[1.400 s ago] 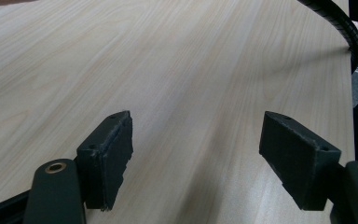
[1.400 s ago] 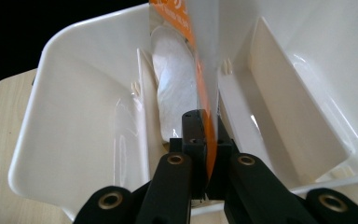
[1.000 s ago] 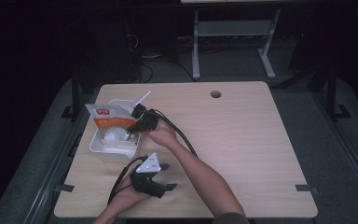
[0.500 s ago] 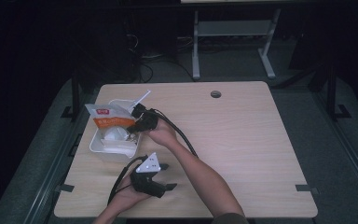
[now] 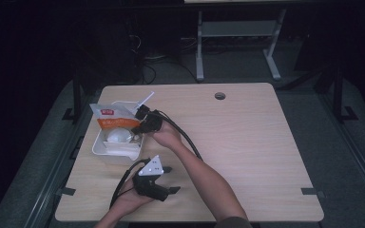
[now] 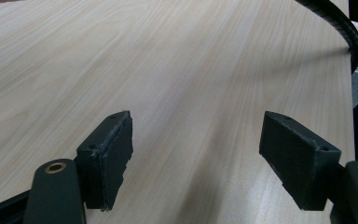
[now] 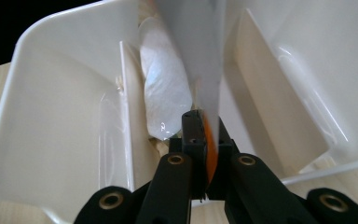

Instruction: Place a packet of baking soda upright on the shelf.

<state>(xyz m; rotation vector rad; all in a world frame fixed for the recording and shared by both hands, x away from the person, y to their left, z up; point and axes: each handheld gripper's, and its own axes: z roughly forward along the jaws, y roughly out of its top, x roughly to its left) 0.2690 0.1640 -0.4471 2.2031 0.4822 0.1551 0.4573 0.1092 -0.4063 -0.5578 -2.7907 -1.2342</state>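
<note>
The right gripper (image 5: 141, 119) has its jaws pinched tight on the edge of the orange-and-white packet (image 5: 115, 120), holding it above the white tray (image 5: 105, 151) at the left side of the wooden surface (image 5: 247, 142). A white wrapped bundle (image 5: 118, 137) lies in the tray below. Nearer the person, the left gripper (image 5: 167, 179) rests low, jaws spread wide with nothing between them.
</note>
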